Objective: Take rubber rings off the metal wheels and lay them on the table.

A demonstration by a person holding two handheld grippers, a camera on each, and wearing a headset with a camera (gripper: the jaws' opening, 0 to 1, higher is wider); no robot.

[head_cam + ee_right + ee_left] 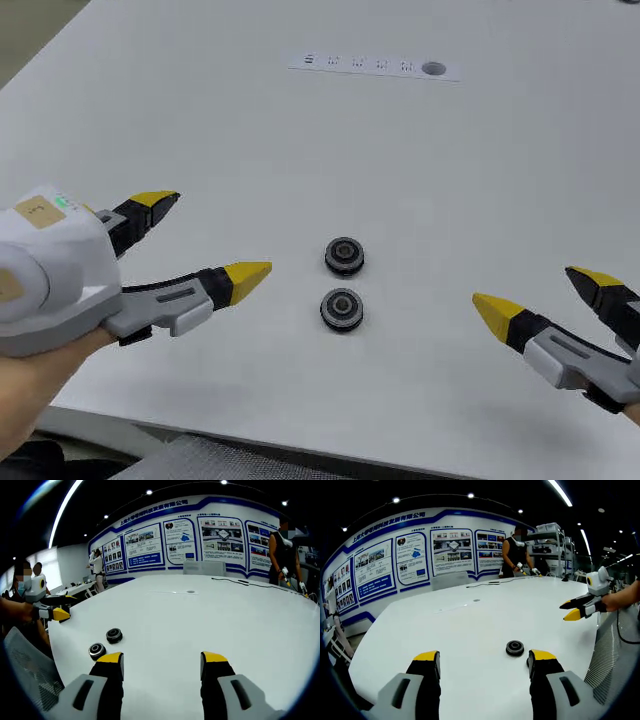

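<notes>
Now: my left gripper [210, 235] at 9 o'clock and right gripper [532, 288] at 3 o'clock of the near wheel [342, 309], far wheel [344, 256] close at its 12, both sets of jaws apart and empty; I should pin that wheel with the left, then peel its ring [325, 311] with the right.

socket strip [375, 66] with a round hole, blue-trimmed wall posters [454, 550], black cable [490, 583], standing person [514, 555] in black

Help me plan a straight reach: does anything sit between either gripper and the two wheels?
Nothing visible does. Only bare table lies between the open left gripper and the near wheel and far wheel. The open right gripper has the same unobstructed path.
</notes>
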